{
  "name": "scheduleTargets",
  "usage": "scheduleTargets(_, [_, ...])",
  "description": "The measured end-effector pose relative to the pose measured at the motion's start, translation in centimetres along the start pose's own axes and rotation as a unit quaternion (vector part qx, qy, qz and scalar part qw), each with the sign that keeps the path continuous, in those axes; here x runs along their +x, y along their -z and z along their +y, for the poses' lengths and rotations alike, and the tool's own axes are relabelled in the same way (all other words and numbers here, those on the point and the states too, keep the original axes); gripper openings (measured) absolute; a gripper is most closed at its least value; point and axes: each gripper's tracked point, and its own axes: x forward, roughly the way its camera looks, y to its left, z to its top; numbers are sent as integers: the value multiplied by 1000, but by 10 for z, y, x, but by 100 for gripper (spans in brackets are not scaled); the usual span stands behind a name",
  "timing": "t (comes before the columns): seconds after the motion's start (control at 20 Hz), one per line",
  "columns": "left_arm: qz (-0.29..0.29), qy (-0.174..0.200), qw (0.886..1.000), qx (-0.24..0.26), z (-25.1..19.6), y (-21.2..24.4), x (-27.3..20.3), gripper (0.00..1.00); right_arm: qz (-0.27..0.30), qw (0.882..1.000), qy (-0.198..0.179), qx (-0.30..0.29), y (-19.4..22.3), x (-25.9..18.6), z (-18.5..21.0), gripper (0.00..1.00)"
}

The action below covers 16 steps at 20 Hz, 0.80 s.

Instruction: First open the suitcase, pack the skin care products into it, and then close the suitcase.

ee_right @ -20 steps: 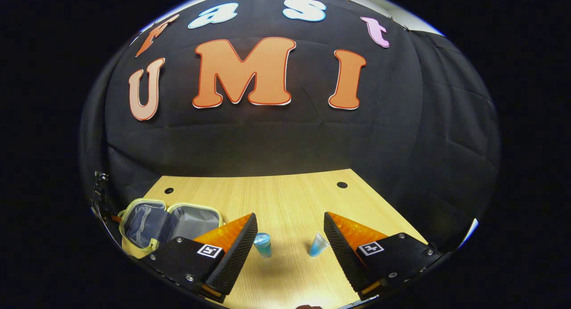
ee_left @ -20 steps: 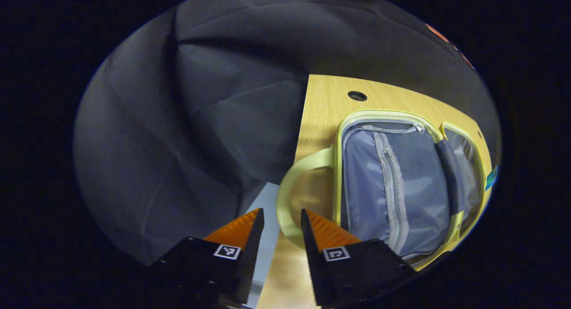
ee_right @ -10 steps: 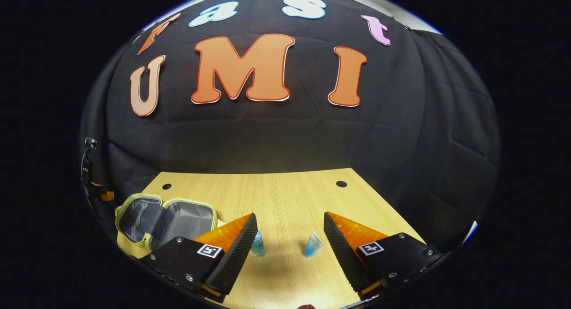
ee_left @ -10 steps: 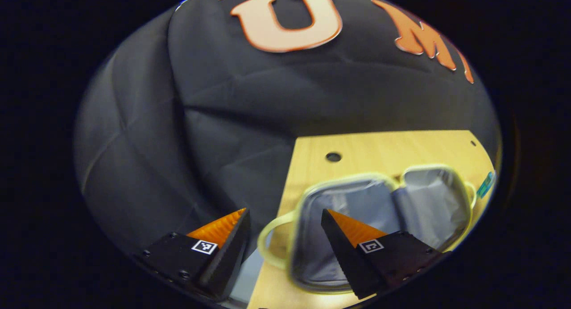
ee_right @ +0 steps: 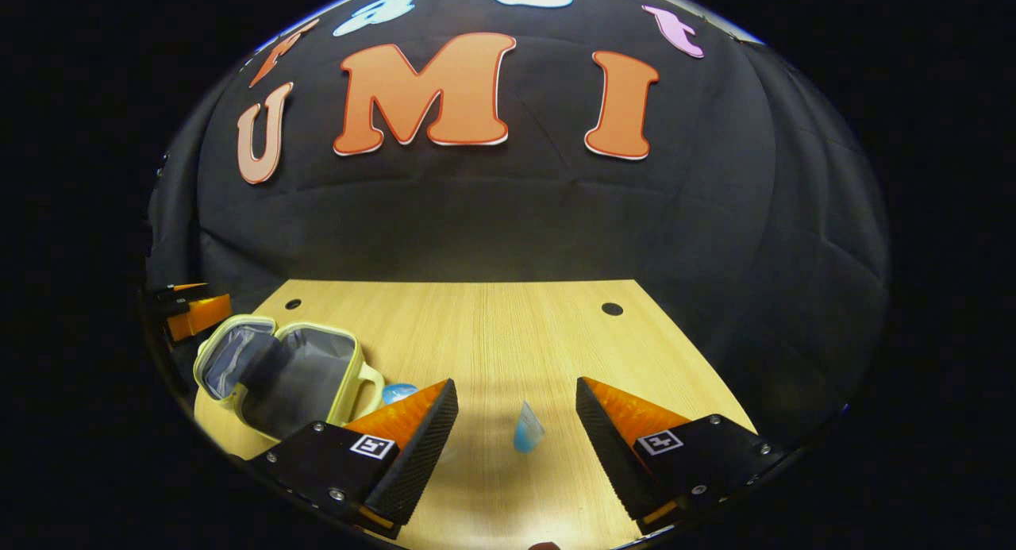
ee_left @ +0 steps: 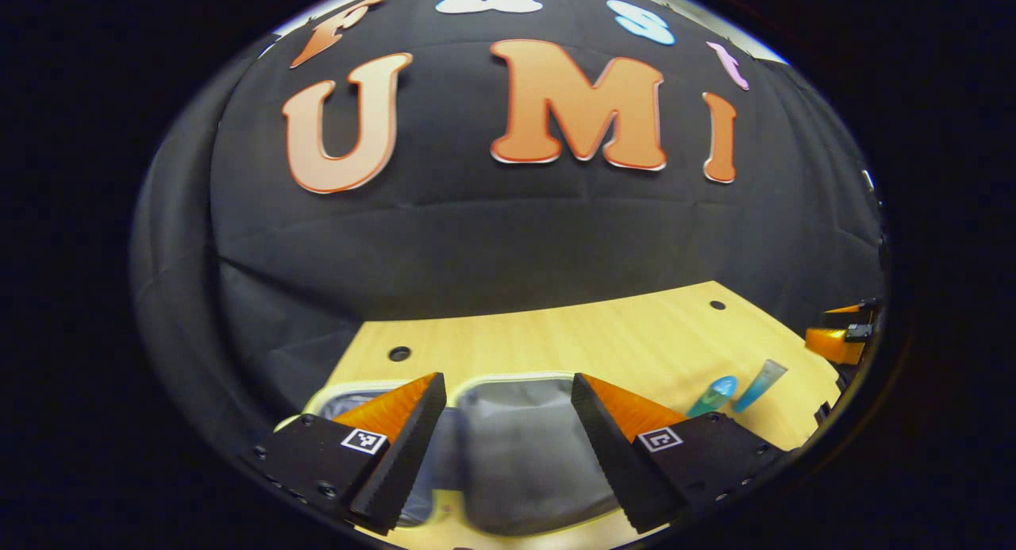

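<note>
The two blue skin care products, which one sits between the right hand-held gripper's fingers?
The blue tube, lying between the open right hand-held gripper fingers. The rounder blue bottle lies outside them, beside the open suitcase.

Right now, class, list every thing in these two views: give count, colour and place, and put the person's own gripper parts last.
suitcase: one, pale yellow-green rim, grey lining, lying open at the table's left side.
blue bottle: one, blue, on the table right of the suitcase.
blue tube: one, blue with clear end, on the table beside the bottle.
table: one, light wood, two dark holes near the back.
left gripper: one, jaws open, above the suitcase.
right gripper: one, jaws open, over the tube.
</note>
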Motion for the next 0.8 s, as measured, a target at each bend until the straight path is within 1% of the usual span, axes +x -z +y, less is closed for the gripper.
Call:
scheduleTargets(0.1, [1, 23, 1000, -4, -58, 17, 2, 99, 11, 1000, -7, -2, 9, 4, -11, 95])
scheduleTargets(0.2, [4, 49, 999, -4, -107, 33, 3, 98, 21, 1000, -13, -7, 17, 6, -25, 95])
scheduleTargets(0.4, [36, 76, 996, -9, -174, 76, 13, 99, 40, 999, -17, -25, 30, 10, -55, 95])
scheduleTargets(0.5, [53, 83, 995, -1, -197, 96, 21, 99, 47, 998, -18, -29, 35, 11, -70, 95])
scheduleTargets(0.7, [76, 77, 994, 34, -225, 123, 45, 99, 63, 998, -20, -25, 49, 17, -88, 95])
scheduleTargets(0.8, [78, 71, 994, 33, -233, 131, 57, 99, 69, 997, -19, -23, 55, 17, -98, 95])
